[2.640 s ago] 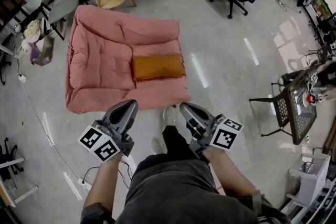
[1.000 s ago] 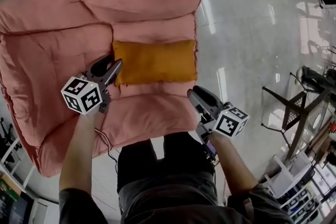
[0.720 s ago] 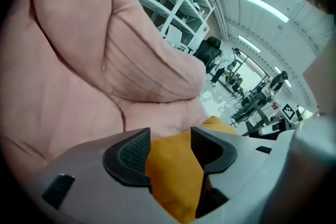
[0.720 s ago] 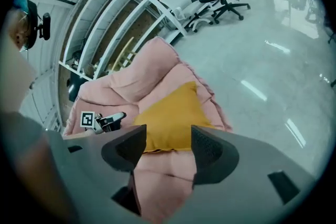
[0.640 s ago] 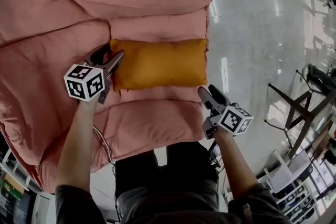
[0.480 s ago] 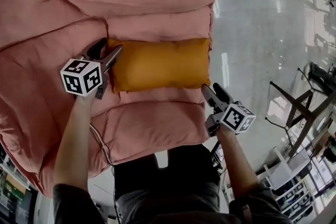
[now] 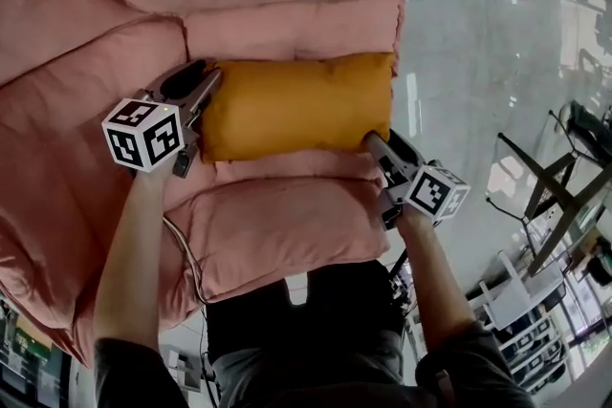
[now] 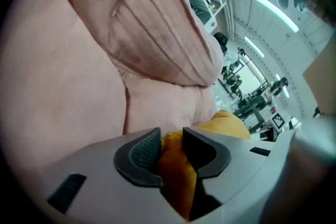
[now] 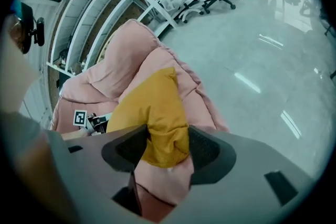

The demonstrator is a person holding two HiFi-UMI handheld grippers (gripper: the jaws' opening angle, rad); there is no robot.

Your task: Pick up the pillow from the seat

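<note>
Around the pink seat (image 7: 287,234) there is little: pale glossy floor (image 7: 478,62) off its right side, a black metal frame (image 7: 550,177) standing well apart from the seat on that floor, and a thin cable (image 7: 184,253) trailing over the seat's front edge beside the person's left arm. The seat's own front cushion bulges between the person and the pillow (image 7: 296,105), and a fold of that pink cloth pokes up under the pillow's corner at the right gripper (image 7: 378,143).

The pillow is mustard-orange, oblong and plump (slightly creased at its ends). It lies crosswise on the seat, tight against the base of the seat's back.

The left gripper (image 7: 208,81) is closing its jaws, and the pads already pinch the pillow's left end. The right gripper's jaws stand spread wide with the pillow's near right corner between them, not visibly squeezed.

Half a second ago the right gripper sat just short of that corner, at the seat's right edge; now it straddles it. The pillow lies where it lay on the seat.
</note>
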